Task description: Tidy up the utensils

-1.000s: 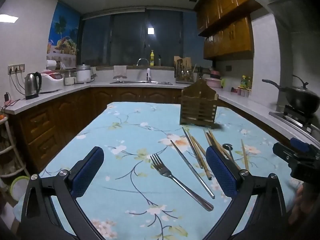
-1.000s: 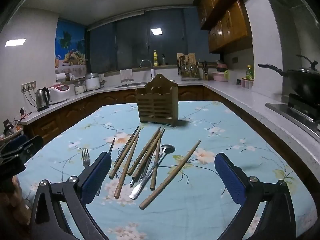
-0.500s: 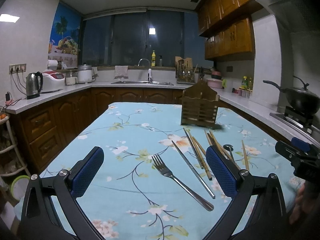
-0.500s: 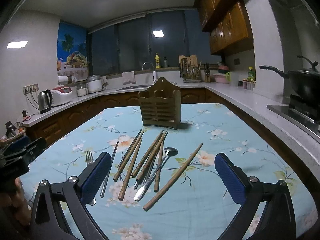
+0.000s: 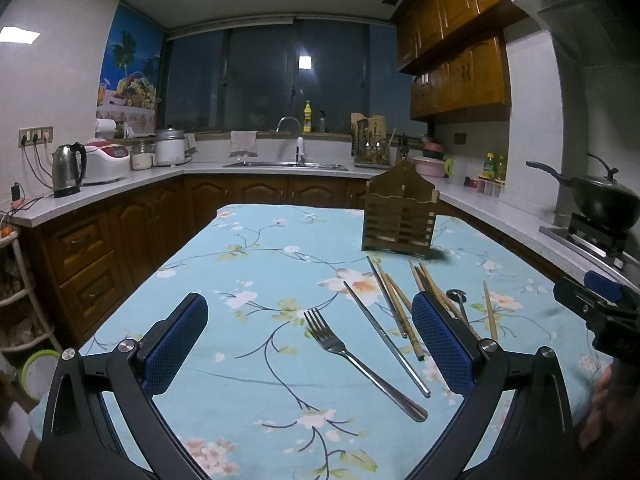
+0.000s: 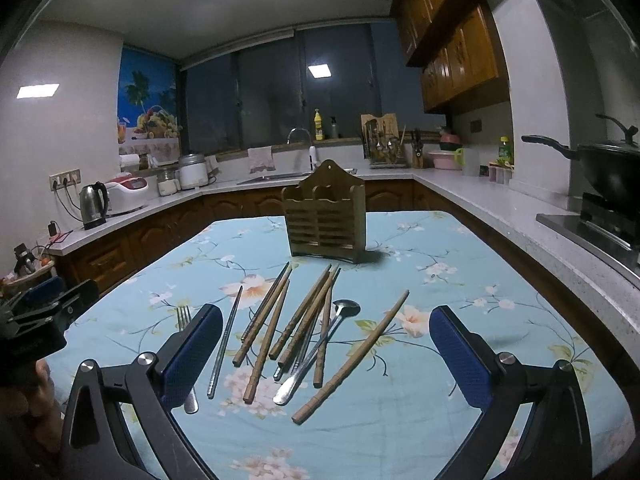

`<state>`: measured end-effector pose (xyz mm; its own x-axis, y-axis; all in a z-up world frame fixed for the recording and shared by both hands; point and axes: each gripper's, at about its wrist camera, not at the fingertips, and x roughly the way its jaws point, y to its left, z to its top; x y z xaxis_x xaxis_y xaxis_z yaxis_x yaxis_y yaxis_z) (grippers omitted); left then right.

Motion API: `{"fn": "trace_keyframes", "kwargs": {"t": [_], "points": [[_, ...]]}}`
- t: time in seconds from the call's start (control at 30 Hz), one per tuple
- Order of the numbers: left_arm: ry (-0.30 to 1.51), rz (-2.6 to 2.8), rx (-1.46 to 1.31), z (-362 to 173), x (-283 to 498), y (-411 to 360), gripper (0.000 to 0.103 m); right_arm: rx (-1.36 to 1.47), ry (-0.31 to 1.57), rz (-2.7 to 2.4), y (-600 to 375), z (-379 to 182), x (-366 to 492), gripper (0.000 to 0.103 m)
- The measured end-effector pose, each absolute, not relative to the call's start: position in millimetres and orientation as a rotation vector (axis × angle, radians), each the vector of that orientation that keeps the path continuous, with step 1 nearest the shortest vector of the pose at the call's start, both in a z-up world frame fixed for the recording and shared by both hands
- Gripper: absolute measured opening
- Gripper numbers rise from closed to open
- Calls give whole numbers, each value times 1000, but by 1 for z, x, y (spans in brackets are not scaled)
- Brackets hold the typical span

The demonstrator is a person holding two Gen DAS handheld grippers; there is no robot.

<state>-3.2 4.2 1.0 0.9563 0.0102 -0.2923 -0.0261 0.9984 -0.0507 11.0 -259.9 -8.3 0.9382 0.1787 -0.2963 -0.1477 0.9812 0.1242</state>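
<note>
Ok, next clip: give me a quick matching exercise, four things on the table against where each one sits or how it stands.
Things:
1. fork
2. spoon
3. wooden utensil holder
4. lone wooden chopstick

Places or states:
A. upright at the far end of the tablecloth
B. apart on the right side of the pile
C. leftmost of the utensils, tines pointing away
D. lying among the wooden chopsticks, bowl end away

Pairs: 1-C, 2-D, 3-A, 4-B

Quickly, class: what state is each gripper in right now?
Left gripper: open, holding nothing.
Right gripper: open, holding nothing.
</note>
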Motion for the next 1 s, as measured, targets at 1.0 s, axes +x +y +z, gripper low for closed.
{"fn": "trace_keyframes", "kwargs": {"t": [1.0], "points": [[303,6,-52,-1,-2,-3,103,105,302,173,-258,-4,9,103]]}}
